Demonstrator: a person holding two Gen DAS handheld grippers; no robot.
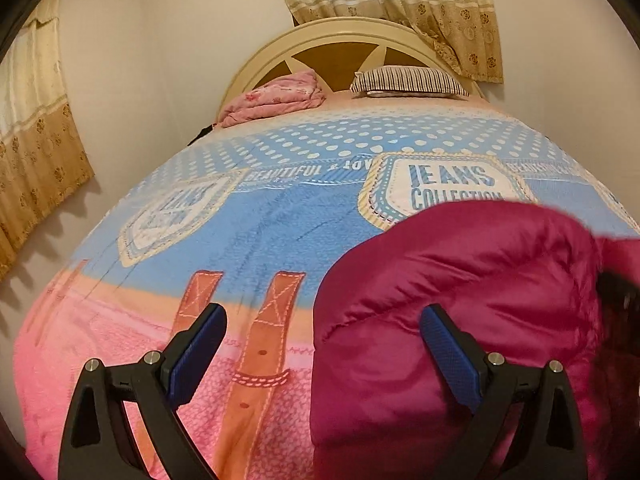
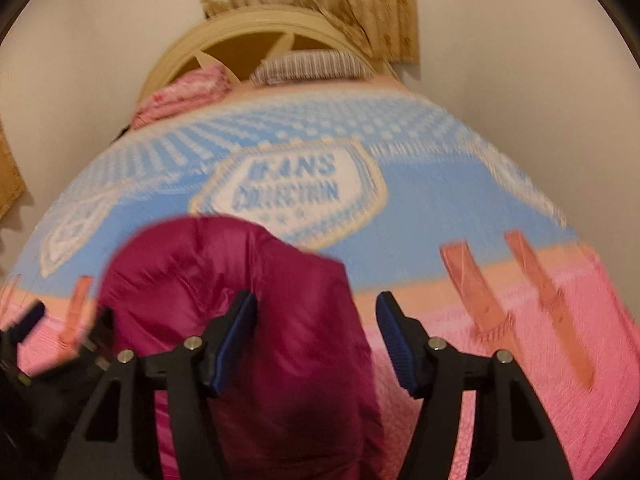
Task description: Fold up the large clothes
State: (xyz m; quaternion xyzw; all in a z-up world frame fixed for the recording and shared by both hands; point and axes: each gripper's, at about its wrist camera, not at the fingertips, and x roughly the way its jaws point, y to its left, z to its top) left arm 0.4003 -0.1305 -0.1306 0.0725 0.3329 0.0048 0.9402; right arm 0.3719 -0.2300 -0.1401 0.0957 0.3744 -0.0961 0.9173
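A bulky magenta quilted garment of shiny padded fabric [image 1: 460, 320] lies bunched in a rounded heap near the foot of a bed, on a printed blue-and-pink bedspread [image 1: 256, 240] bearing "JEANS COLLECTION" badges. The left gripper [image 1: 322, 320], black with blue textured pads, stands with its jaws spread wide over the garment's left edge; nothing is pinched, one finger being over bare bedspread and the other over the magenta fabric. The right gripper [image 2: 316, 320], seen through a motion-blurred right wrist view, has its jaws partly parted across the garment's right edge, and no cloth can be seen pressed between the pads. A striped pillow [image 1: 408, 80] and a folded pink floral blanket [image 1: 276, 98] rest well apart at the cream wooden headboard [image 1: 332, 34], below beige patterned curtains [image 1: 400, 4].

The folding appears far from finished, the garment being neither flat nor squared. The slick, puffy fabric looks likely to slide from a shallow pinch, and a grab into the heap may catch several layers at once. Uneven grips on the two sides would skew any fold.
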